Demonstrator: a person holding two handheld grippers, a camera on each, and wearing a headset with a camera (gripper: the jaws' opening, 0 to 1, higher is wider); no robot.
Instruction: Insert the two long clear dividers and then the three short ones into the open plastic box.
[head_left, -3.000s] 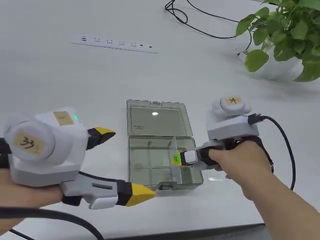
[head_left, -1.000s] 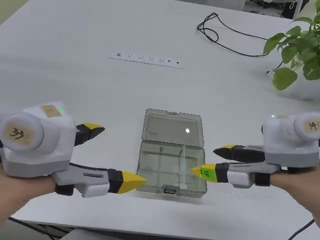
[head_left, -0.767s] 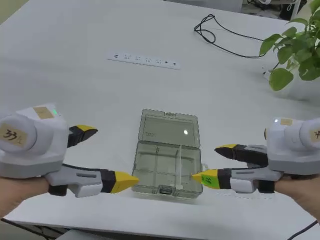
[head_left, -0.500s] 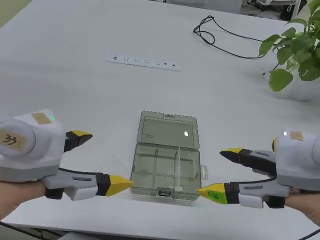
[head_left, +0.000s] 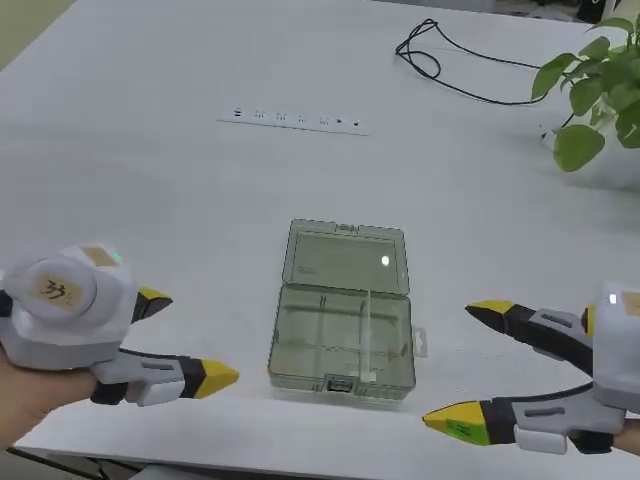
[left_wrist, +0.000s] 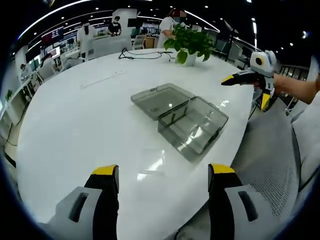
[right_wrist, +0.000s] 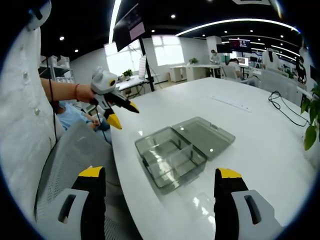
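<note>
The open smoky plastic box (head_left: 343, 340) lies near the table's front edge, its lid (head_left: 347, 258) folded flat behind it. Clear dividers (head_left: 368, 335) stand inside the base: one runs front to back, and I cannot make out how many others there are. A small clear tab (head_left: 420, 343) sits at the box's right side. My left gripper (head_left: 195, 337) hovers open and holding nothing to the left of the box (left_wrist: 192, 125). My right gripper (head_left: 452, 365) is open with nothing in it, right of the box (right_wrist: 172, 155). Each gripper view catches the other gripper: the right (left_wrist: 247, 82), the left (right_wrist: 115, 107).
A white power strip (head_left: 295, 120) lies far back on the table, a black cable (head_left: 450, 60) behind it, and a potted plant (head_left: 600, 80) at the far right. The table's front edge (head_left: 300, 455) runs just below the grippers. A chair (right_wrist: 70, 155) stands beside the table.
Three seconds ago the right gripper was at the box on a clear divider; it has let go. Both grippers have since drawn back outward and toward me. The camera has shifted.
</note>
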